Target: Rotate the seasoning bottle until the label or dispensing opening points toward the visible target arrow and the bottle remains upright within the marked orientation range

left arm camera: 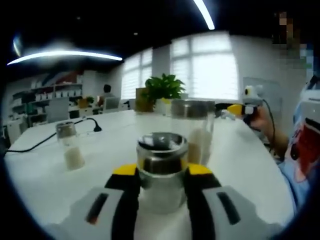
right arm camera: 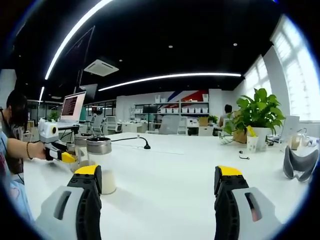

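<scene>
Left tongs (left arm camera: 162, 182) clamped on the seasoning bottle (left arm camera: 162, 167), upright on the white table (left arm camera: 240, 165). Right tongs (right arm camera: 159, 187) wide, holding nothing. Beyond, two more bottles (left arm camera: 192, 131). No arrow spotted, so probably still turning left to do.

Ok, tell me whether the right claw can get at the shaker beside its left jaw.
Probably yes: the right claw is open and empty, and the shaker stands upright just outside it, with bare table around.

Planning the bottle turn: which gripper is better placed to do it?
Left. The left gripper already has its jaws around a bottle; the right gripper is open over bare table.
</scene>
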